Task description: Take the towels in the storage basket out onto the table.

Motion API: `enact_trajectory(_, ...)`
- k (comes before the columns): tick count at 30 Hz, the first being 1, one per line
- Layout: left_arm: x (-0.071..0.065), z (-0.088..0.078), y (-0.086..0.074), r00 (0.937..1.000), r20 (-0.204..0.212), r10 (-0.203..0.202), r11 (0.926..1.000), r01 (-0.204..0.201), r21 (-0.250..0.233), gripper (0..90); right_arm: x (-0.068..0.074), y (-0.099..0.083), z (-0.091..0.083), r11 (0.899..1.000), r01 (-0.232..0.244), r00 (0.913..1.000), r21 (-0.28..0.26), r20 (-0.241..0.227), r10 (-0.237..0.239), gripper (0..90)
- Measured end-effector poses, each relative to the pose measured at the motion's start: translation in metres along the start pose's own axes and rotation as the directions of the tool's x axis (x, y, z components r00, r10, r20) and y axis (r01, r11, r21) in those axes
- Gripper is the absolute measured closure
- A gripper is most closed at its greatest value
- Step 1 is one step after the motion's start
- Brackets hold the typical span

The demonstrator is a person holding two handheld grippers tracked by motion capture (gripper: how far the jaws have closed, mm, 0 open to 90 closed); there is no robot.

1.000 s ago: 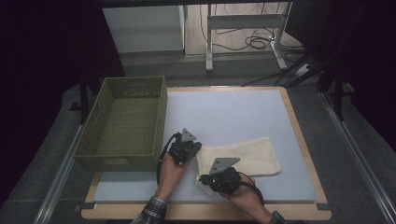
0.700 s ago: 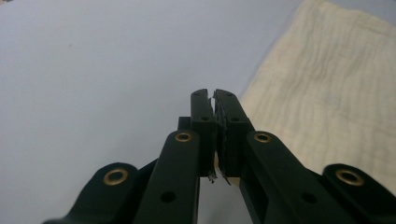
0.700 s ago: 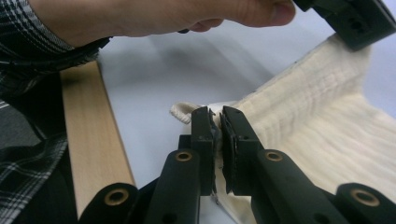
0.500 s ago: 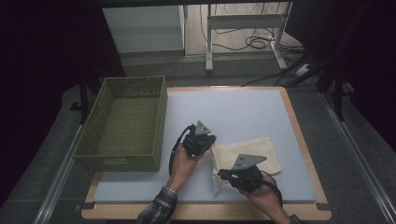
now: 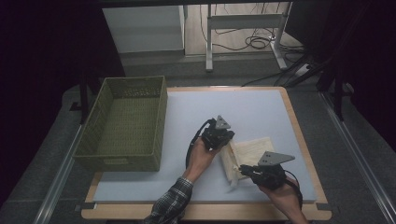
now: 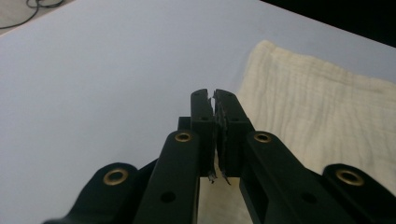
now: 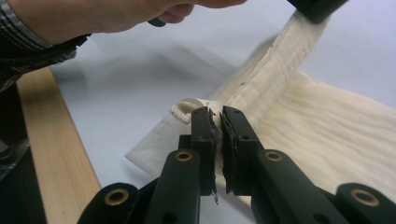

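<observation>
Both grippers, left gripper (image 5: 227,140) and right gripper (image 5: 246,171), clamp the cream woven cloth's (image 5: 252,150) edge on the pale blue mat (image 5: 187,121), olive wicker basket (image 5: 123,123) well apart; right gripper view shows the lifted fold.

Overhead forward-down view; two close gripper cameras sharing cloth (image 5: 252,154).

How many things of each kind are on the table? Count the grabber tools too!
Cream cloth, edge pinched by both grippers: 1
Green woven basket: 1
Black grippers, left gripper and right gripper: 2
Total: 4
</observation>
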State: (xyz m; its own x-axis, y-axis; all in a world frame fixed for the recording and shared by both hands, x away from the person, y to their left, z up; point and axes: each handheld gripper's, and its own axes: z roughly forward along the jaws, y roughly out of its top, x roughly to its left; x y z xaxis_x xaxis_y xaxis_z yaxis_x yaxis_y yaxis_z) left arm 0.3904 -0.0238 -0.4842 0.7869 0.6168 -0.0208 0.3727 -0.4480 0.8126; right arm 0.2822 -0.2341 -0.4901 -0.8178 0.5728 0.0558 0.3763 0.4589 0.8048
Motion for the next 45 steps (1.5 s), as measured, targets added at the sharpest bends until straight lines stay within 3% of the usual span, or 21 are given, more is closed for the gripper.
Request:
enact_trajectory(12, -0.017, 0.036, 0.027, 0.9984, 0.042, 0.038, 0.9992, -0.039, 0.008, 86.9, -0.028, -0.023, -0.029, 0.997, -0.071, 0.9950, -0.022, 0.069, 0.072, 83.5)
enact_trajectory(21, -0.029, 0.056, 0.048, 0.9957, 0.064, 0.066, 0.9976, -0.067, 0.013, 86.4, -0.043, -0.031, -0.049, 0.994, -0.103, 0.9860, -0.029, 0.129, 0.106, 83.5)
enact_trajectory(33, -0.042, 0.078, 0.066, 0.9933, 0.079, 0.084, 0.9963, -0.085, 0.013, 85.5, -0.058, -0.043, -0.061, 0.991, -0.129, 0.9716, -0.025, 0.197, 0.131, 83.4)
enact_trajectory(35, -0.042, 0.080, 0.068, 0.9931, 0.088, 0.077, 0.9970, -0.077, 0.004, 79.3, -0.061, -0.045, -0.063, 0.991, -0.133, 0.9674, -0.025, 0.214, 0.135, 83.0)
enact_trajectory(37, -0.043, 0.079, 0.068, 0.9938, 0.077, 0.080, 0.9968, -0.080, -0.001, 66.3, -0.063, -0.047, -0.064, 0.991, -0.131, 0.9639, -0.013, 0.232, 0.130, 77.9)
enact_trajectory(45, -0.033, 0.065, 0.057, 0.9958, 0.038, 0.083, 0.9964, -0.083, 0.016, 51.9, -0.070, -0.052, -0.080, 0.990, -0.142, 0.9465, -0.020, 0.290, 0.142, 70.1)
